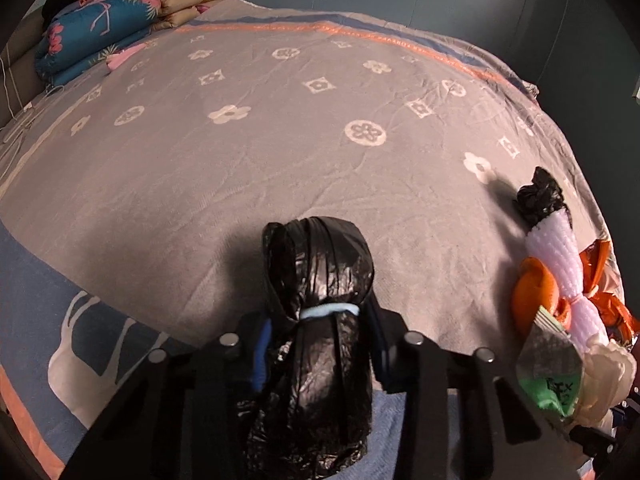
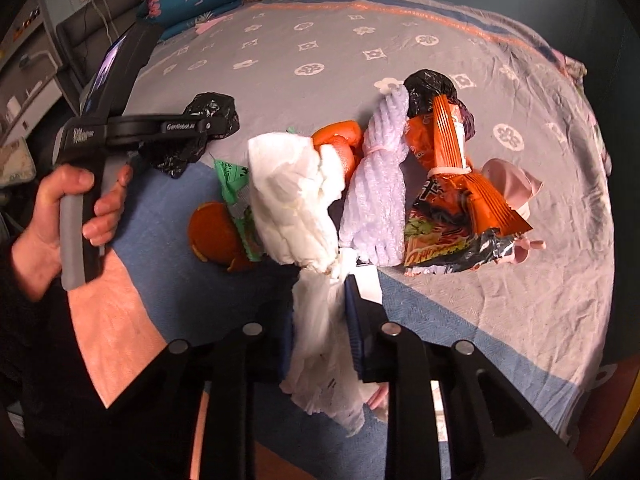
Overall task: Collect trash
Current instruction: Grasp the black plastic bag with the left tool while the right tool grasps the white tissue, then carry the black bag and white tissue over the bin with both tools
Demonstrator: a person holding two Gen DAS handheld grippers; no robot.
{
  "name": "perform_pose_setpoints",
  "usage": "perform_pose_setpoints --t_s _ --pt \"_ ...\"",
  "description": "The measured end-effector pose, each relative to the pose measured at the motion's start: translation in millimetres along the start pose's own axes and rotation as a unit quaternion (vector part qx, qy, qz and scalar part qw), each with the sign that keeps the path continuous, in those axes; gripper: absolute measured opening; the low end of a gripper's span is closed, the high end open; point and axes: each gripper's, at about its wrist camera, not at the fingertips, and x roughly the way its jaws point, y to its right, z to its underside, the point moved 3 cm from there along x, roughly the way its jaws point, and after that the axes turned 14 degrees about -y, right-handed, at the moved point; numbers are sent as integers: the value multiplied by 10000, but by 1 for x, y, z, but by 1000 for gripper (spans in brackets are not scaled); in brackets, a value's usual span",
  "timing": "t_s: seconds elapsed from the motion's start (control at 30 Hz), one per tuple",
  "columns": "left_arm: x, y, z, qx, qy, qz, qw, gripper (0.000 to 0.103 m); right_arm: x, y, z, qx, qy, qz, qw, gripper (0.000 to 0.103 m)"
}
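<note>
Left wrist view: my left gripper (image 1: 320,344) is closed on a crumpled black plastic bag bound with a pale blue band (image 1: 318,320); the bag's long axis runs straight along my fingers, its bulbous end sticking out ahead of the tips.
Right wrist view: my right gripper (image 2: 320,320) is pinched on a twisted wad of white tissue paper (image 2: 296,204), which fans out ahead of the tips and trails back between them.
Remaining trash: just beyond my right tips lies the pile, with a white foam-net sleeve tied at the waist (image 2: 376,196), an orange printed snack wrapper (image 2: 456,184), orange peel pieces (image 2: 218,234), a green-and-silver foil packet (image 2: 236,184), a pale pink rubbery scrap (image 2: 512,188) and a small black bag lump (image 2: 430,90).
Deciding relation: the pile lies dead ahead of my right jaws and far right of my left ones, so the right hand is nearer.
Long axes: sleeve and wrapper run away from my right tips, roughly in line with the fingers.
Surface: everything rests on the grey flower-patterned bedspread (image 1: 280,140).
Judgement: both jaws are full, so each load must go before another grab.
</note>
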Motion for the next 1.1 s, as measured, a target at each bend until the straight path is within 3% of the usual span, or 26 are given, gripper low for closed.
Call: perform_pose_setpoints --t_s 0.27,0.43,0.83,1.1 --pt "-23 -8 4 -208 297 544 9979 35 -31 21 -1 578 52 -1163 9915 19" --pt "-32 -17 8 -412 385 765 9955 35 -48 28 0 746 131 -1500 9858 19" --pt "-66 -21 22 -548 777 813 9921 35 -91 32 14 807 441 -1779 9797 19" --pt "-98 10 42 -162 993 750 9921 35 -130 36 36 693 727 -1691 9805 19"
